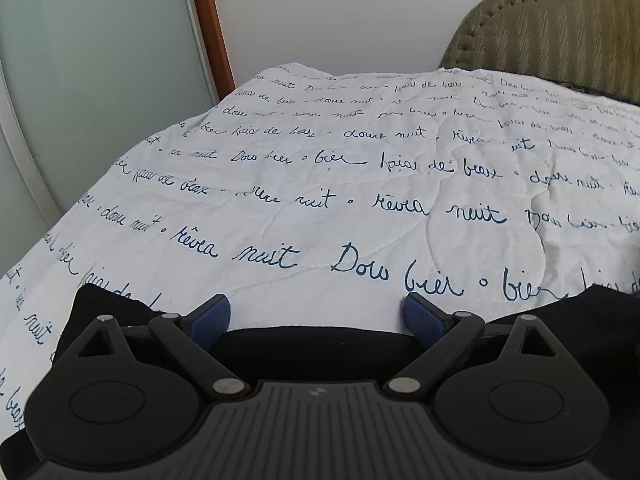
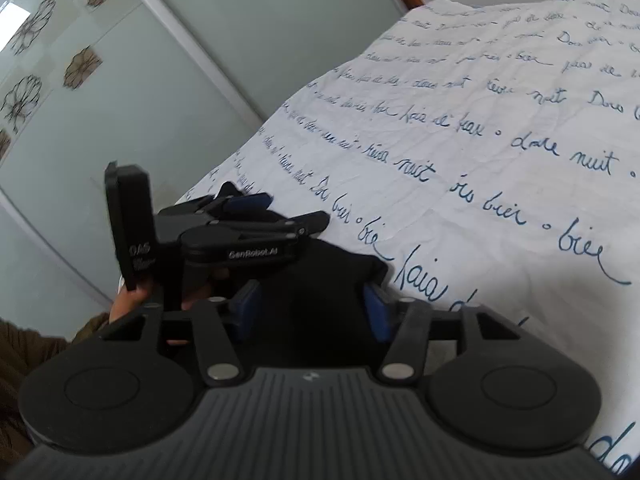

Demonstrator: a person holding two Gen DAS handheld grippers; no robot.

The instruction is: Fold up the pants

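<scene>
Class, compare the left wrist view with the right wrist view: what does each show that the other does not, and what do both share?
Only the left wrist view: an olive quilted headboard and the left gripper's fingers spread wide.

Only the right wrist view: the right gripper, a hand in an olive sleeve, several flower-printed panels.

Both: black pants on the white script-printed bedspread, and the frosted wardrobe door.

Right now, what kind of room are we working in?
Most likely a bedroom: a bed with a white quilt printed in blue script, a padded headboard behind it, and frosted sliding wardrobe doors with flower motifs alongside.
</scene>
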